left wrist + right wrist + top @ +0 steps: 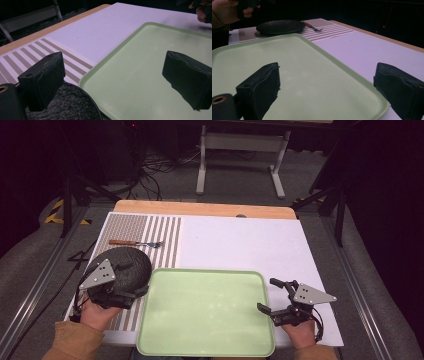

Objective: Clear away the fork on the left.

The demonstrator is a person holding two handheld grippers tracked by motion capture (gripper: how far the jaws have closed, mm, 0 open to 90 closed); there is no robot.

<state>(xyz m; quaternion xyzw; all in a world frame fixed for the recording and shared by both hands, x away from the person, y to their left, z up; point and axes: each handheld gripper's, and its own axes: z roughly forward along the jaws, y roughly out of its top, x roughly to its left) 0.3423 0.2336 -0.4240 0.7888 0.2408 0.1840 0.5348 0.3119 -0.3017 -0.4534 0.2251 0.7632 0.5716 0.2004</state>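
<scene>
A big green tray [207, 312] lay at the near edge of the table, and nothing was in it. A black plate [125, 265] sat just to the left of the tray, on a striped mat [150, 237]. The plate's rim touched the tray's left edge or came very close; it was hard to tell which. Nothing lay on the plate. A fork [136, 243] with a brown handle lay on the mat behind the plate, a little apart from it.

The left gripper [132, 280] hung over the near side of the plate, by the tray's left edge. Its jaws stood wide apart with nothing between them. The right gripper [272, 296] was at the tray's right edge, and its jaws were wide apart and empty too. A white sheet [240, 242] covered the rest of the table.

The left gripper view looked down between its jaws at the plate's bumpy dark rim and the tray's corner from close up. The right gripper view looked across the whole tray and showed the plate and fork far off, with the left hand [223, 10] above them. The high view showed a white metal stand [242, 157] on the floor past the table.
</scene>
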